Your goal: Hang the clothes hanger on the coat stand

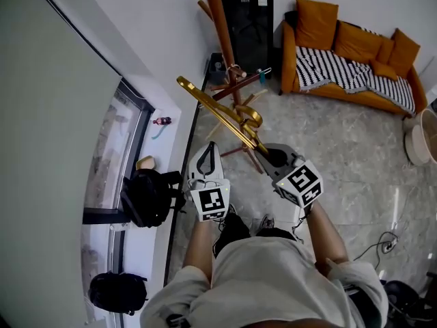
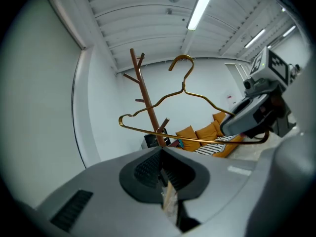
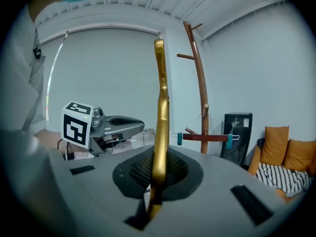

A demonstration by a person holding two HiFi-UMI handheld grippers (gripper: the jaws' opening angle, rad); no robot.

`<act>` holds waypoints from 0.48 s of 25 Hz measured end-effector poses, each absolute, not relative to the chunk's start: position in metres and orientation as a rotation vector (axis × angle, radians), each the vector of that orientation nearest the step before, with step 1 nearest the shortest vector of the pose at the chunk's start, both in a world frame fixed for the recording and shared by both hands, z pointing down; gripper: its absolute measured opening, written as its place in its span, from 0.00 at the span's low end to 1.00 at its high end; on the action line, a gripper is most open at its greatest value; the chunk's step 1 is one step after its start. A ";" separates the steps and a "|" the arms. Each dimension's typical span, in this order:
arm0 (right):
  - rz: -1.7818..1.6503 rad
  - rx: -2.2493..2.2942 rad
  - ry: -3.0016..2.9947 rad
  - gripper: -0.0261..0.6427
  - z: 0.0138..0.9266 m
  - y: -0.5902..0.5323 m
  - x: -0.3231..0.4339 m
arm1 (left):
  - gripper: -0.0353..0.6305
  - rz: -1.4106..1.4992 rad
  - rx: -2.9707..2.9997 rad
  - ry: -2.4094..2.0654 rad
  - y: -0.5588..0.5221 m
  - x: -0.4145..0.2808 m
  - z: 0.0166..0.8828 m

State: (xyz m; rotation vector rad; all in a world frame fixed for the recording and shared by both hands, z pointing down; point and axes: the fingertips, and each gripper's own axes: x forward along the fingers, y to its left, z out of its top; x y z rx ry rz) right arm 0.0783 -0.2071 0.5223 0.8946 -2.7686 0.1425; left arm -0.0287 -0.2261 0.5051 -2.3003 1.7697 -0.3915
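Observation:
A gold metal clothes hanger [image 1: 217, 109] slants up to the left in front of me, its hook [image 1: 250, 118] near the low end. My right gripper [image 1: 266, 152] is shut on its lower end; in the right gripper view the hanger [image 3: 161, 107] rises edge-on from between the jaws. My left gripper [image 1: 211, 146] is shut and holds nothing, a little left of and below the hanger. From the left gripper view the hanger [image 2: 183, 95] hangs in the air before the brown wooden coat stand [image 2: 146, 102]. The coat stand [image 1: 220, 20] rises beyond the hanger, apart from it.
A wooden clip hanger with teal clips [image 1: 243, 83] hangs low on the stand. A black cabinet [image 1: 247, 18] stands behind it, an orange sofa with a striped blanket [image 1: 351, 65] to the right. Two black backpacks [image 1: 146, 197] [image 1: 116, 291] lie by the window at left. A white basket [image 1: 423, 139] stands at far right.

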 end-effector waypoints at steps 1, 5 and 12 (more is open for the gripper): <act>0.155 0.882 -2.766 0.05 0.522 -0.212 0.077 | 0.07 -0.414 -2.280 1.746 -0.233 -0.033 0.502; 0.173 0.802 -2.702 0.05 0.520 -0.229 0.072 | 0.07 -0.589 -2.092 1.580 -0.266 -0.054 0.493; 0.189 0.674 -2.673 0.05 0.514 -0.258 0.062 | 0.11 -0.863 -1.721 1.336 -0.309 -0.071 0.481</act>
